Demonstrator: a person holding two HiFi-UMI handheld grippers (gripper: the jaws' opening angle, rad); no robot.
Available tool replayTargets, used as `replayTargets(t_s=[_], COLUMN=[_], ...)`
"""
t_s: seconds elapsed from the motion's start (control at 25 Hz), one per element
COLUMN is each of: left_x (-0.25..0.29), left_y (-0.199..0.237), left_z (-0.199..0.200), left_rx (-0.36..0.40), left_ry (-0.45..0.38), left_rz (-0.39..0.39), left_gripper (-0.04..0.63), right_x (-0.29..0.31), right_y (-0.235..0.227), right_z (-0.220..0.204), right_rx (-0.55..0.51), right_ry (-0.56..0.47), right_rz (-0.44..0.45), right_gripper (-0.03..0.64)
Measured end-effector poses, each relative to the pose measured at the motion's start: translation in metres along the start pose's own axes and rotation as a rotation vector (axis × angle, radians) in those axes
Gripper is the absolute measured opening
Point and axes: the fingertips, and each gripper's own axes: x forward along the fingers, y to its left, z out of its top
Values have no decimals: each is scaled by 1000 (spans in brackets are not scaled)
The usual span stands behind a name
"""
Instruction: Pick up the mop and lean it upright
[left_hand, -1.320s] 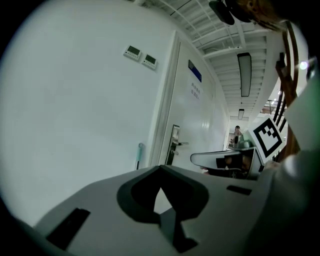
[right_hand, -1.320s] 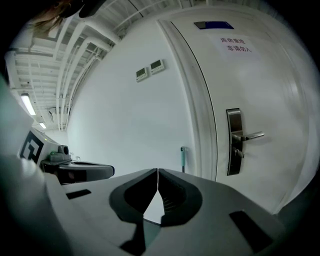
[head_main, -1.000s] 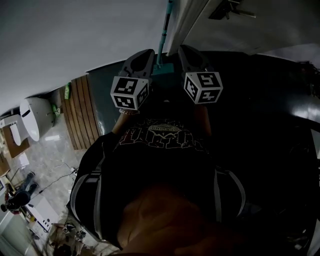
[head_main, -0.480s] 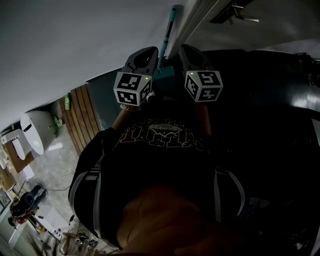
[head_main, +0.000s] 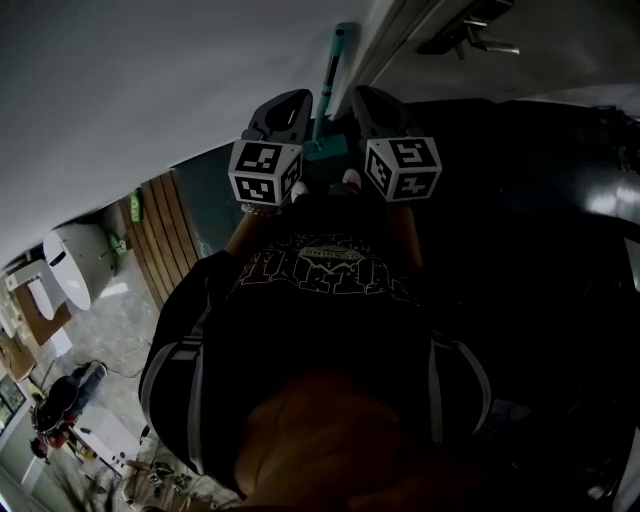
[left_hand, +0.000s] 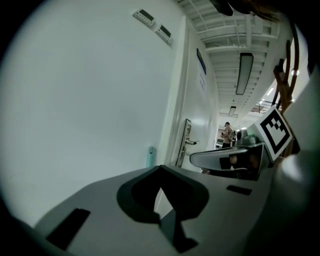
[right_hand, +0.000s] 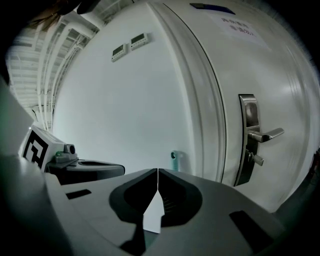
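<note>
The mop stands upright against the white wall beside the door frame, its teal handle rising from a teal head on the dark floor. Only the handle's top shows in the gripper views. My left gripper hangs just left of the mop, shut and empty. Just right of the mop is my right gripper, also shut with nothing in it. Neither gripper touches the mop.
A white door with a metal lever handle stands right of the mop. A wooden slatted panel and a white rounded fixture lie to the left. A person stands far down the corridor.
Both grippers stay shut and side by side in front of the mop, shifting only slightly. The mop keeps leaning against the wall.
</note>
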Motion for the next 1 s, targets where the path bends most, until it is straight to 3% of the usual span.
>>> replayTargets(t_s=[0.28,0.68,1.0], left_x=[43,98,136], left_y=[6,13,18], left_z=[10,6,-7], left_rx=[-29,-20,-11], left_ry=[-3,72,120], left_rz=[56,77,121], left_gripper=[44,48,145], right_x=[23,40,41], right_y=[-29,-61,-86], right_z=[15,19,13], right_rx=[-12,29,49], right_ry=[26,43,47], right_rz=[61,89,87], right_gripper=[20,20,20])
